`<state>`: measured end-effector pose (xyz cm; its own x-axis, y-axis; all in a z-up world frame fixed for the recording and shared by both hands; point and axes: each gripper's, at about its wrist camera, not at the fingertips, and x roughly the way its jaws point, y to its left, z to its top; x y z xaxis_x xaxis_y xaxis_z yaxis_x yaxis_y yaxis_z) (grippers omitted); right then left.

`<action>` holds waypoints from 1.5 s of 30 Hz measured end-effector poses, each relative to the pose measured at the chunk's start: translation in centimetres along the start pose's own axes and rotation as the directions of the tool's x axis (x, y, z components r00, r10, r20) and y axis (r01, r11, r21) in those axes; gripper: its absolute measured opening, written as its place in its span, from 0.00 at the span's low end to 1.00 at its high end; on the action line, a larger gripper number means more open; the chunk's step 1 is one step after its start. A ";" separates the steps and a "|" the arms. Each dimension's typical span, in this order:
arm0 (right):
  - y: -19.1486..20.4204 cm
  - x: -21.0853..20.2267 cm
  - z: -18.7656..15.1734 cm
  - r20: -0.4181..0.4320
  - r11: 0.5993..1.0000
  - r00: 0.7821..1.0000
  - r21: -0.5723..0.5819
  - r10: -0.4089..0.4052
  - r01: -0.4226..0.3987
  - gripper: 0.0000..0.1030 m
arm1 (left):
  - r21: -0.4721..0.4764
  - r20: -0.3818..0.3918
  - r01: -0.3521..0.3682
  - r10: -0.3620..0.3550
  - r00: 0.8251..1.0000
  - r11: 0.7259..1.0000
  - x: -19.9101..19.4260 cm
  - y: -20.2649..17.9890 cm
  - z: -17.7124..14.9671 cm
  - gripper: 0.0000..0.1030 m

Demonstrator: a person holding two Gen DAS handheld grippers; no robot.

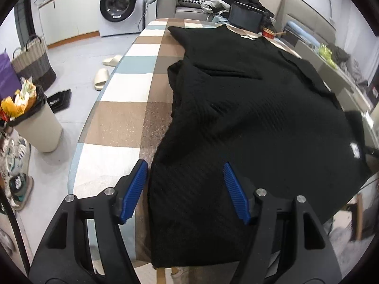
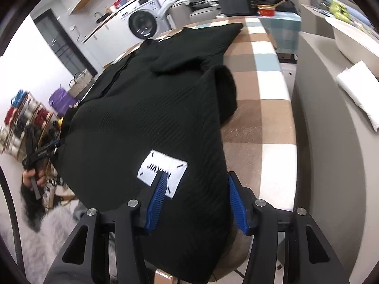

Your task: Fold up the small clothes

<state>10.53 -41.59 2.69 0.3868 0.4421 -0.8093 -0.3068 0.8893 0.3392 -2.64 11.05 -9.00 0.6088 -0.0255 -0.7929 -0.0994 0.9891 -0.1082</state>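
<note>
A black ribbed knit garment (image 1: 248, 123) lies spread over the checked tablecloth (image 1: 123, 118), its sleeves folded in over the body and its near hem hanging over the table's front edge. My left gripper (image 1: 186, 169) is open above the garment's near left corner, its jaws apart and holding nothing. In the right wrist view the same garment (image 2: 146, 118) shows a white sewn label (image 2: 163, 168). My right gripper (image 2: 195, 179) is open over the near right corner next to that label, its jaws apart. The other gripper (image 2: 38, 156) shows at far left.
A laptop (image 1: 245, 19) and a red tin (image 1: 267, 33) sit at the table's far end. A bin (image 1: 30, 123), a basket (image 1: 33, 61) and slippers (image 1: 101, 78) are on the floor at left. A grey sofa ledge (image 2: 331, 142) runs along the right.
</note>
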 end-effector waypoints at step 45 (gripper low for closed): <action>1.4 -2.9 11.2 0.468 0.989 0.883 0.105 0.042 -0.103 0.07 | -0.147 0.309 0.176 -0.123 0.943 0.973 -3.4 3.1 13.6 0.02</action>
<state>18.73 -40.35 10.90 0.7358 0.4825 -0.4752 -0.2519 0.8464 0.4693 5.72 16.13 1.52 0.8298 -0.1012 -0.5489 -0.1060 0.9370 -0.3329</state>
